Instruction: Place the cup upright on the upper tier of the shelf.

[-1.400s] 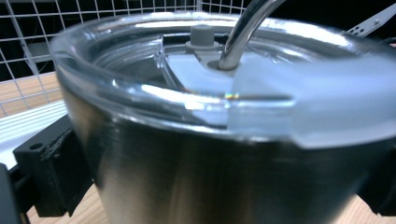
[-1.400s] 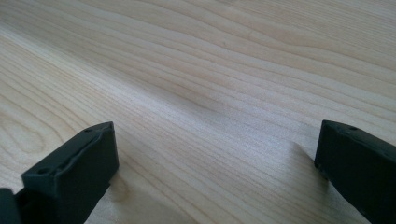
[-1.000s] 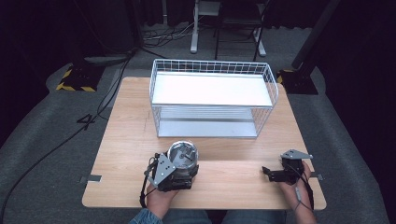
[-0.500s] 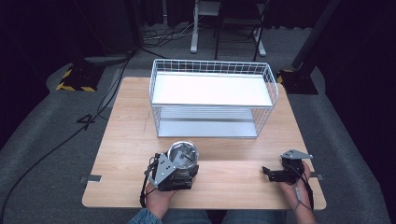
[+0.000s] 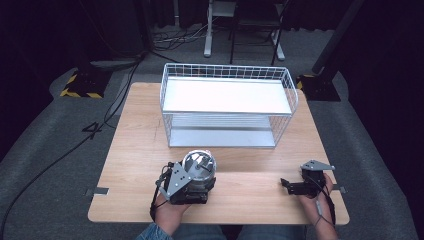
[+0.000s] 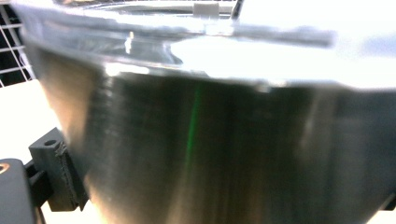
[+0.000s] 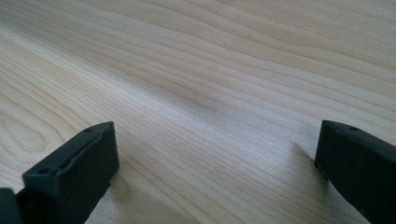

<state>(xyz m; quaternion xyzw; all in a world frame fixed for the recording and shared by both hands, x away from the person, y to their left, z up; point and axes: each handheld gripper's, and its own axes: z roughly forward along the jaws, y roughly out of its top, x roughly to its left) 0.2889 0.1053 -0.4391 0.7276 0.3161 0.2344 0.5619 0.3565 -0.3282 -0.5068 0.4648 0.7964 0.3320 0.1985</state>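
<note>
The left tongs (image 5: 197,175) are clamped around the one steel pot (image 5: 199,166), which sits on the tabletop (image 5: 135,145) near its front edge, just short of the one white wire rack (image 5: 227,107) — so by my read the grab is made and the carry to the rack is all yet to do. Over on the right, the right tongs (image 5: 286,184) rest low on the wood, spread wide with nothing between them: two tongs, one pot, one two-tier rack.
</note>
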